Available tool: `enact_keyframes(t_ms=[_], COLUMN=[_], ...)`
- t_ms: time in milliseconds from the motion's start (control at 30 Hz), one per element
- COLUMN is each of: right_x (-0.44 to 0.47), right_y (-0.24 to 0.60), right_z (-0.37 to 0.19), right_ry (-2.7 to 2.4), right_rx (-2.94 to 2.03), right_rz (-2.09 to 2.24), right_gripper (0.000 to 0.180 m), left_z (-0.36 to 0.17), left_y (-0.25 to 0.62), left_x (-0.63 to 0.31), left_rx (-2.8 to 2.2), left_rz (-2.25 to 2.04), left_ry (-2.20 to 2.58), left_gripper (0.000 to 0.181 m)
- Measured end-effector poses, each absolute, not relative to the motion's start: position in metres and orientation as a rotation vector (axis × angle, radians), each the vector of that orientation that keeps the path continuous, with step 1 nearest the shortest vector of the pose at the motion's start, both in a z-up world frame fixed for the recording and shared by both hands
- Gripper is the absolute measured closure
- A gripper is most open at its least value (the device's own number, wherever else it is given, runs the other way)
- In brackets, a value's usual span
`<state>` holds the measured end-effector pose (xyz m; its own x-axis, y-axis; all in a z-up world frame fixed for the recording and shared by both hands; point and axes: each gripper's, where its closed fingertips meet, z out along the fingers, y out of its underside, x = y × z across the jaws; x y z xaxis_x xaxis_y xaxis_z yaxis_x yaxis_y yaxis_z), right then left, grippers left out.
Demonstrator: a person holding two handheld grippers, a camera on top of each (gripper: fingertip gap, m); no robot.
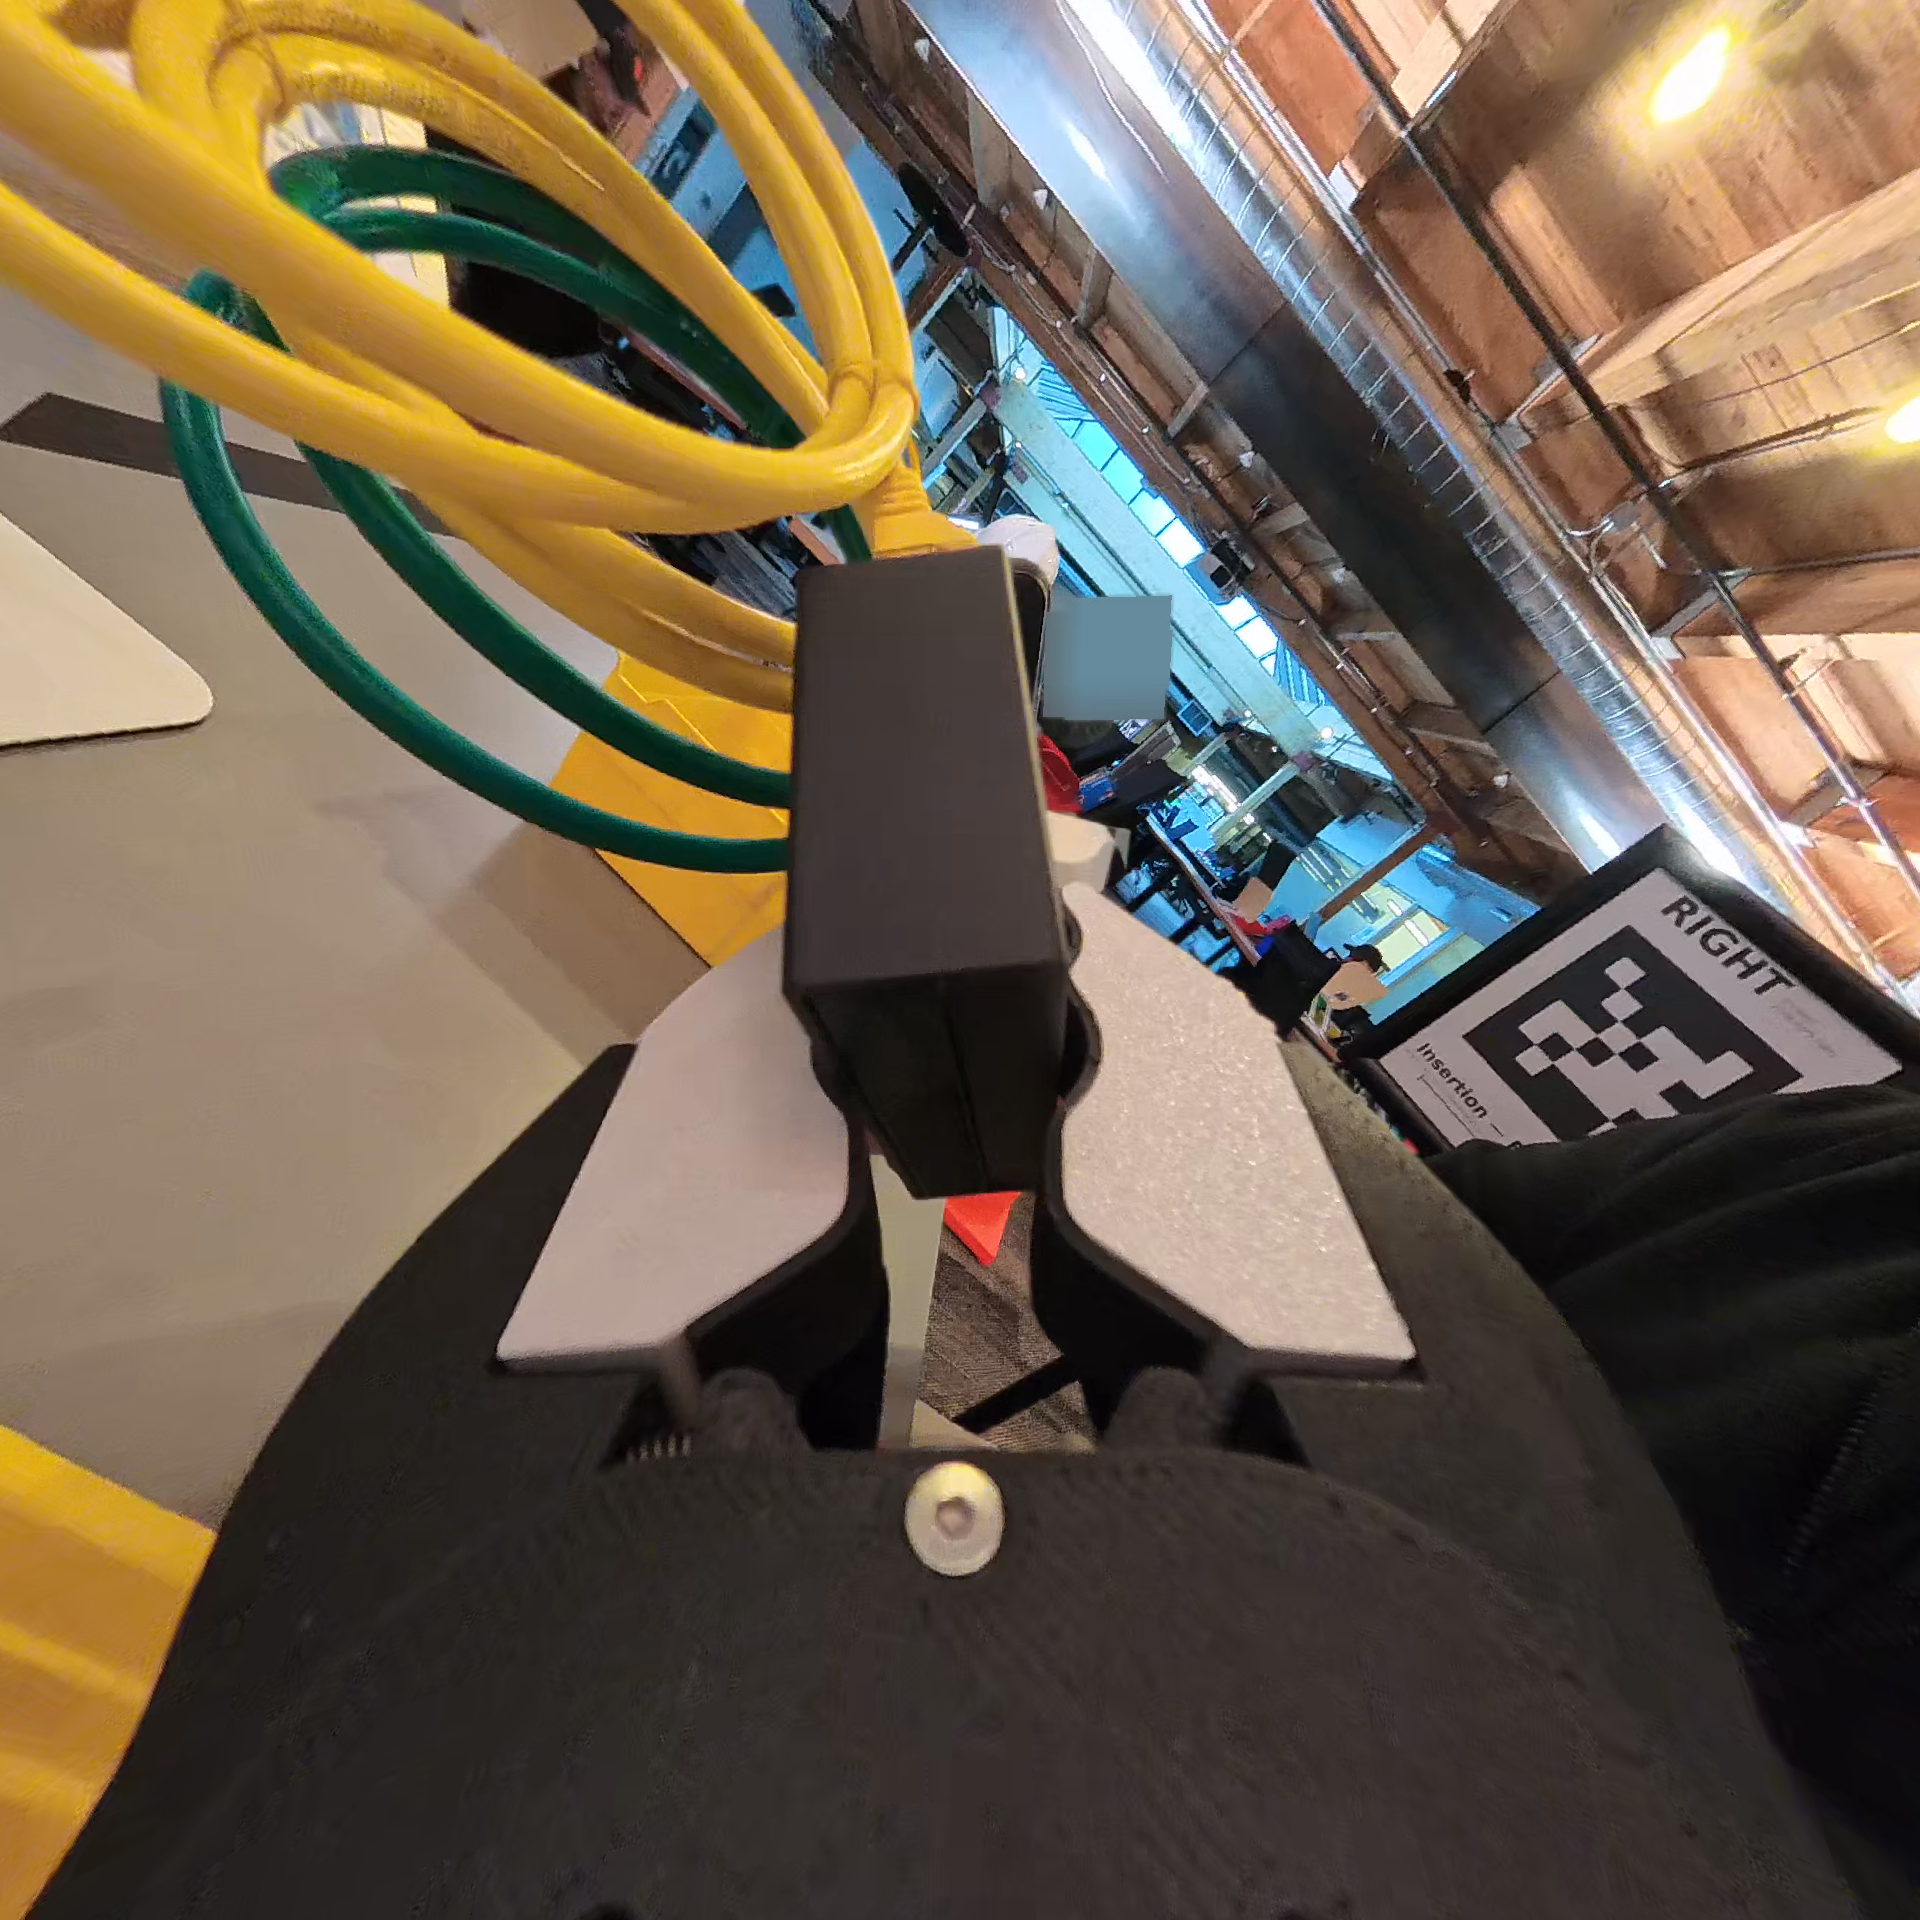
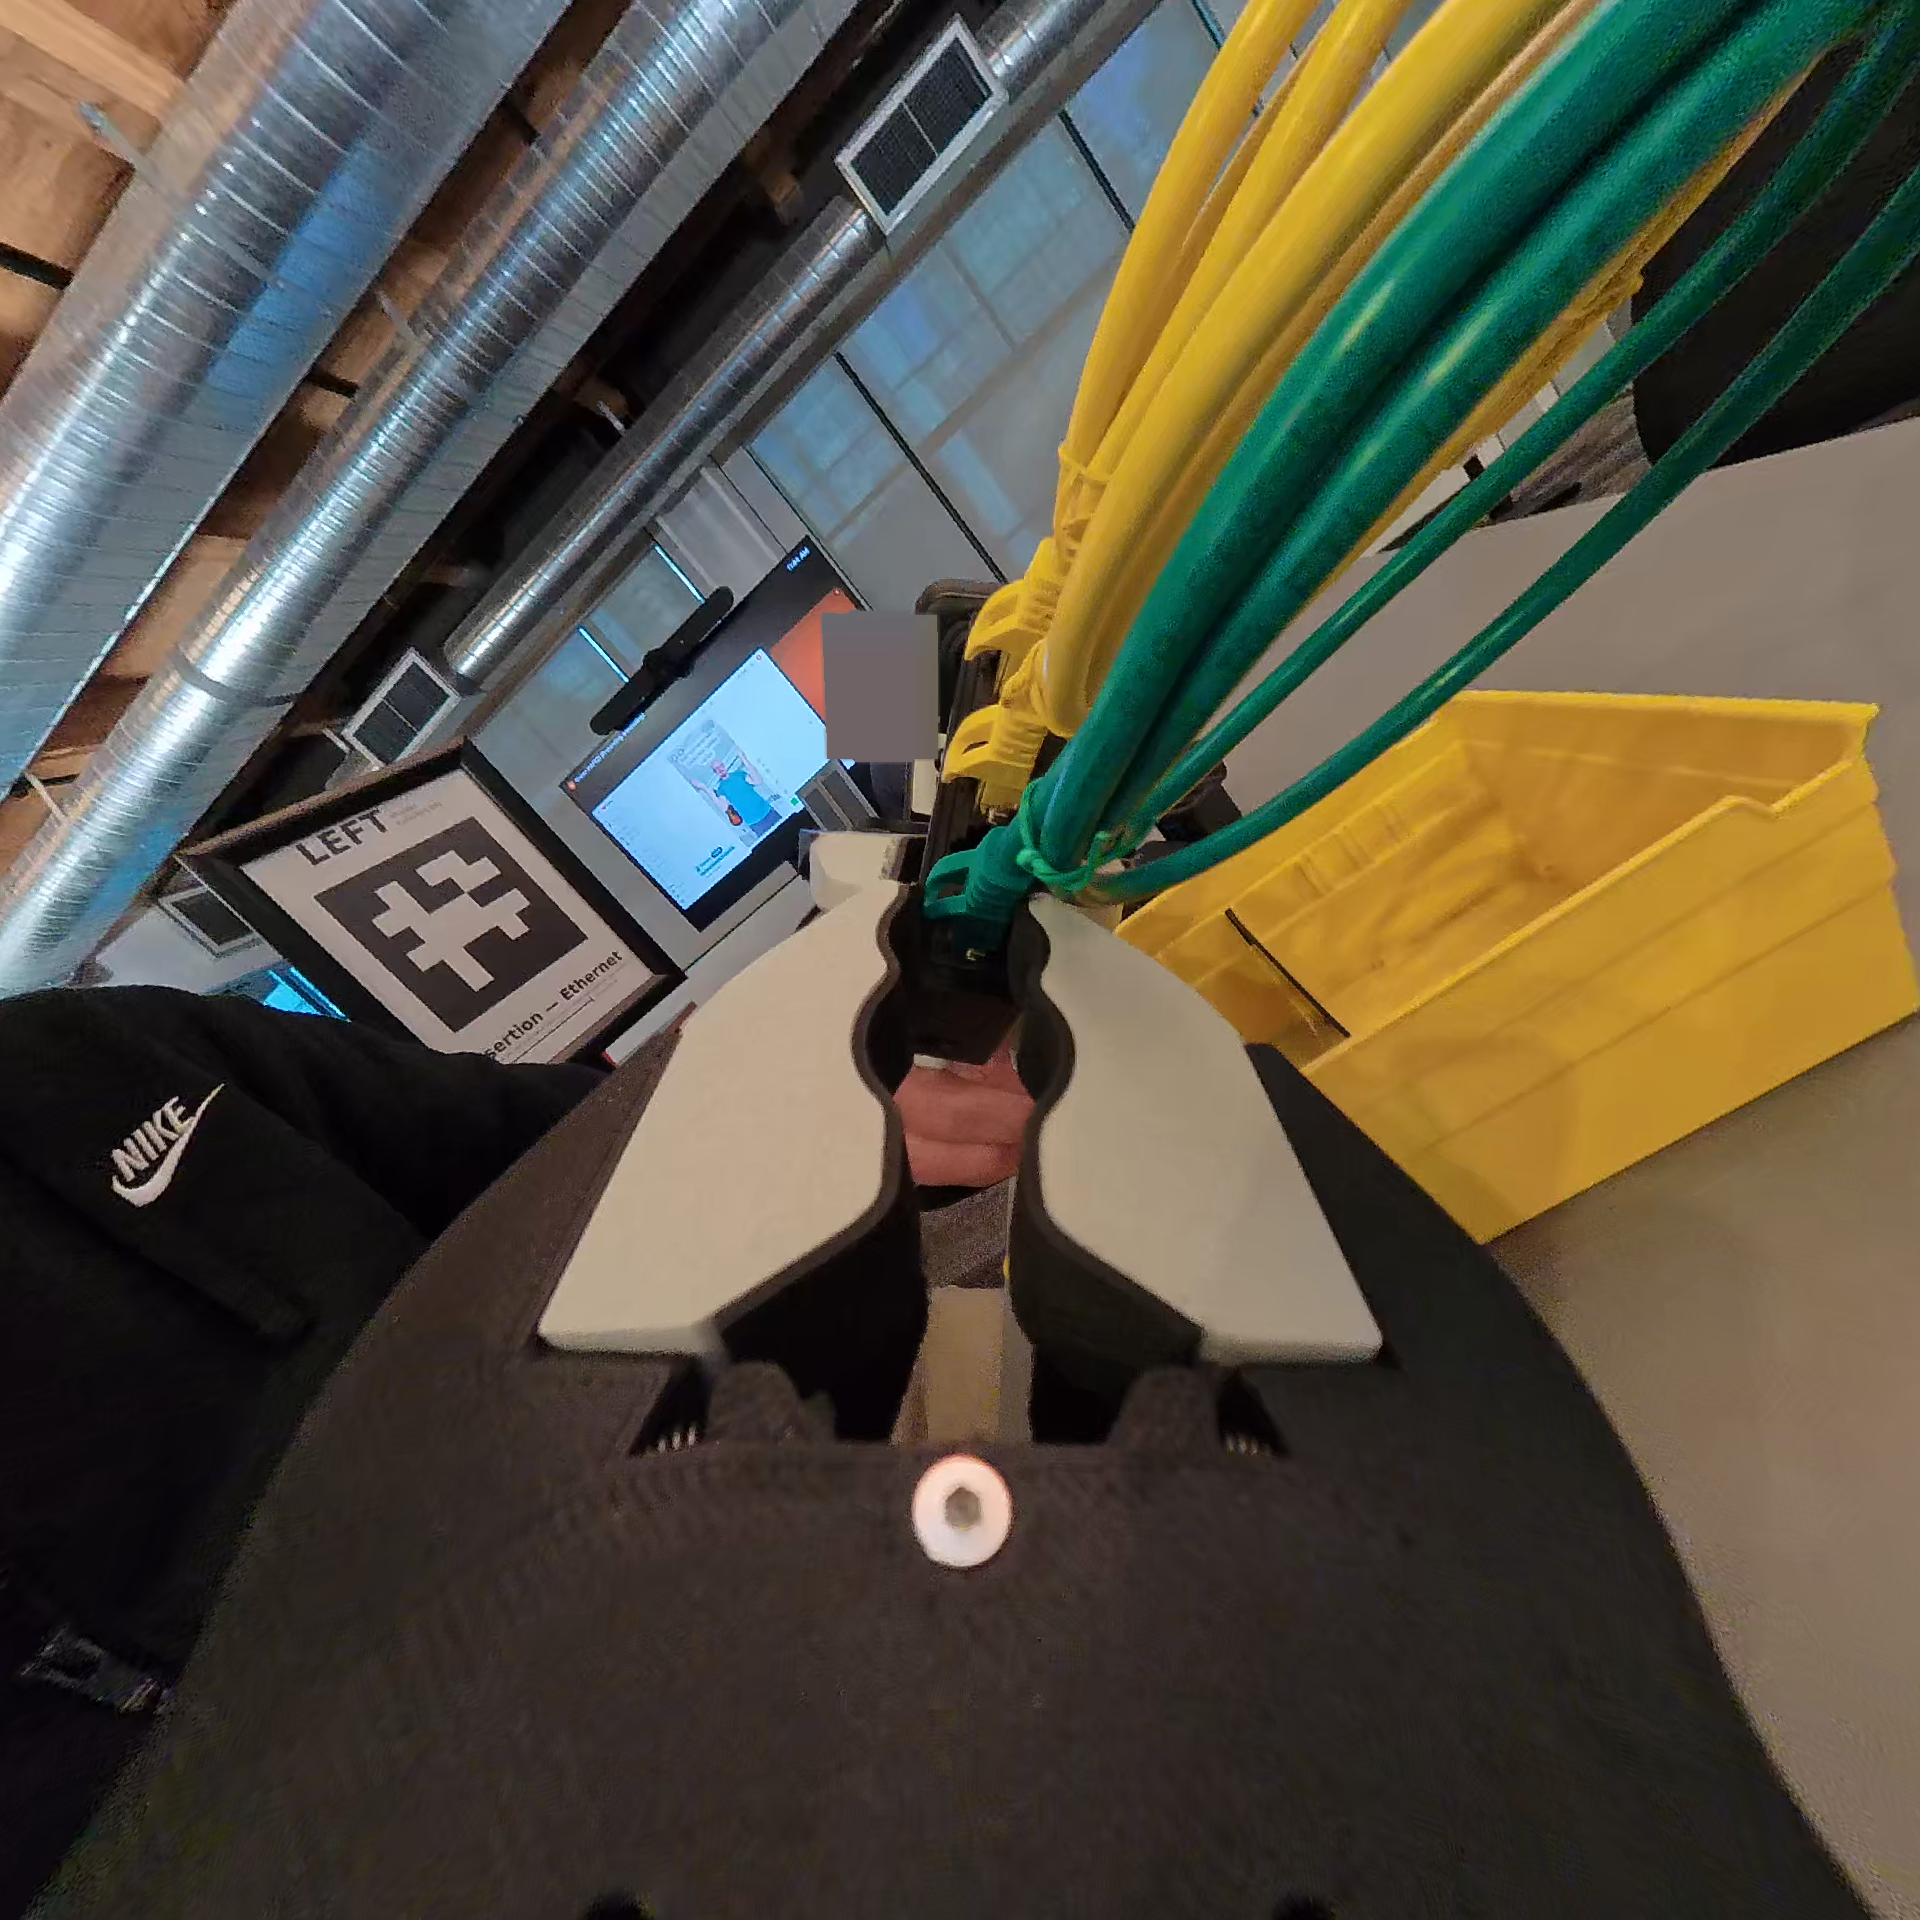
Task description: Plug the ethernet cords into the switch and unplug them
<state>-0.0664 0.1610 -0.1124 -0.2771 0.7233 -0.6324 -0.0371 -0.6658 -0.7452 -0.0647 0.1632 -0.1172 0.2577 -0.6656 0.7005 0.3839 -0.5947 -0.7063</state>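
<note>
My left gripper (image 1: 935, 987) is shut on a black switch (image 1: 914, 790) and holds it off the table, pointing away from me. A yellow plug (image 1: 909, 514) sits in the switch's far end. Coiled yellow cords (image 1: 468, 343) and a green cord (image 1: 416, 582) loop at the upper left. In the right wrist view my right gripper (image 2: 961, 935) is shut on the green plug (image 2: 982, 883) at the switch's (image 2: 954, 790) port side. Yellow plugs (image 2: 997, 727) sit in ports farther along. Green cords (image 2: 1351, 436) and yellow cords (image 2: 1174, 312) rise to the upper right.
A grey table (image 1: 208, 987) carries a white mat (image 1: 62, 665) and a yellow bin (image 2: 1558, 935). Each gripper's marker board shows in the other's view, the right one's (image 1: 1621, 1018) and the left one's (image 2: 436, 914). A black sleeve (image 2: 208, 1247) and a hand (image 2: 961, 1122) are close. Both grippers' tips are close together, under 4 cm apart.
</note>
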Motion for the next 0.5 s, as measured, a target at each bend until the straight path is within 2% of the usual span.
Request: enact_keyframes(t_ms=[300,500], right_x=[-0.065,-0.060], right_y=[0.163,0.171], right_z=[-0.116,-0.110], right_ry=[-0.875,-0.776], right_rx=[-1.474,-1.455], right_rz=[1.938,1.947], right_gripper=[0.167,0.167], left_z=[-0.123,-0.125], left_y=[0.164,0.157], left_x=[-0.062,-0.049], left_rx=[-1.671,-1.620], left_rz=[-1.448,-1.508], left_ry=[0.292,0.316], left_gripper=[0.150,0.143])
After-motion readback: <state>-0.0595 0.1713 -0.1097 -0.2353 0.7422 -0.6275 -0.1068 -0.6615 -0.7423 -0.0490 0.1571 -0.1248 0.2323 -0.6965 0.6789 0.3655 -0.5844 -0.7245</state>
